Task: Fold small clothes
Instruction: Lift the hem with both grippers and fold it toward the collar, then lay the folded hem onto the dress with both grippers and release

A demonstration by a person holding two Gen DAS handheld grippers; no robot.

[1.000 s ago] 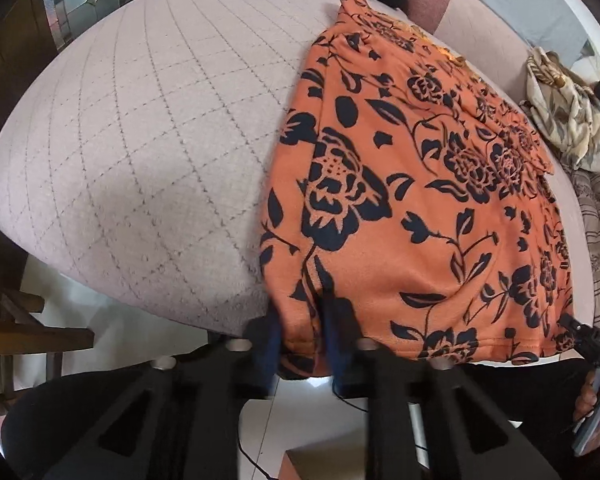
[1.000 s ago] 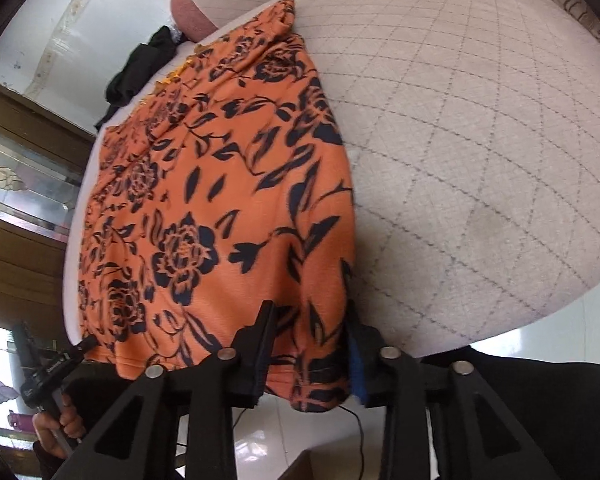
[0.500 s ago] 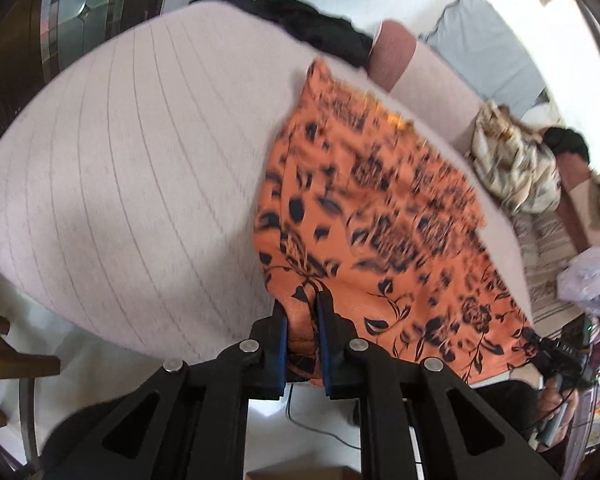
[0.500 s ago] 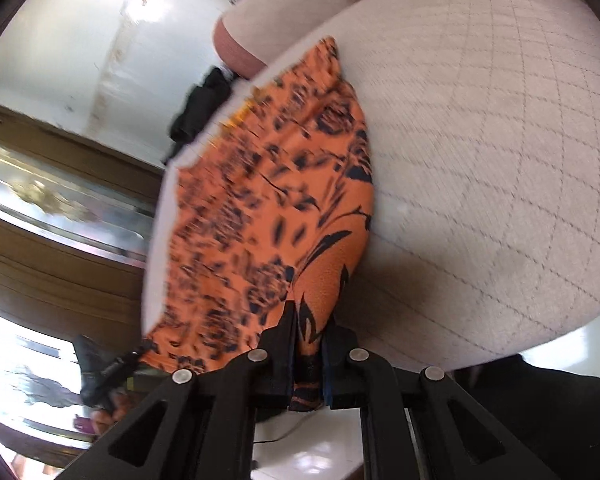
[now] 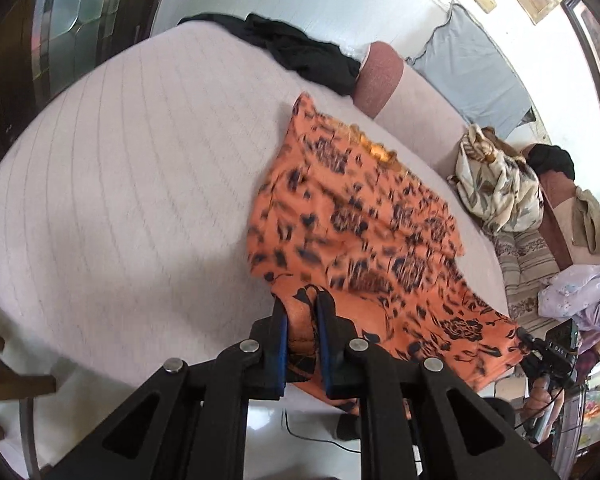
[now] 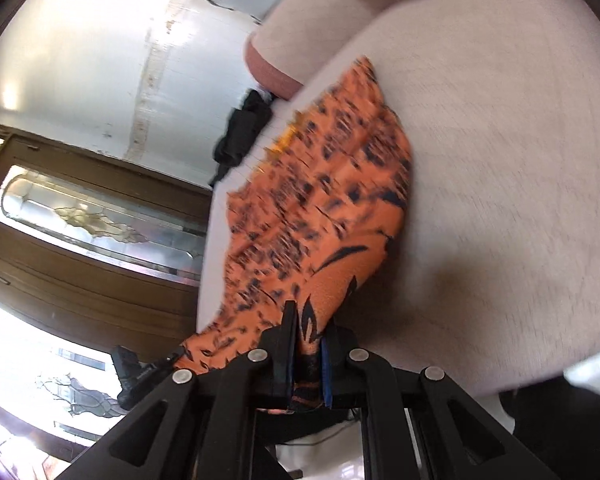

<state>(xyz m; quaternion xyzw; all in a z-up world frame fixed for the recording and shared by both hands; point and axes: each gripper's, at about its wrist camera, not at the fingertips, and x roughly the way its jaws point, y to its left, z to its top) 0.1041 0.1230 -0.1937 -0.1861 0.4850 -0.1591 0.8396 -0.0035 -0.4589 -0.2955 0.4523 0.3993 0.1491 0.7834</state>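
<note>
Jaws of the left gripper (image 5: 302, 330) and right gripper (image 6: 307, 346) clamp the near hem corners of the orange floral garment (image 5: 364, 224), lifted off the quilted pale mattress (image 5: 132, 184). Black clothing (image 5: 300, 54) lies beyond, near white walls. No writing is legible.

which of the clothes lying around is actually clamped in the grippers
The orange floral garment: the left hand-held gripper and right hand-held gripper each pinch a near corner. The black garment, cream bundle and lilac one lie untouched.
</note>
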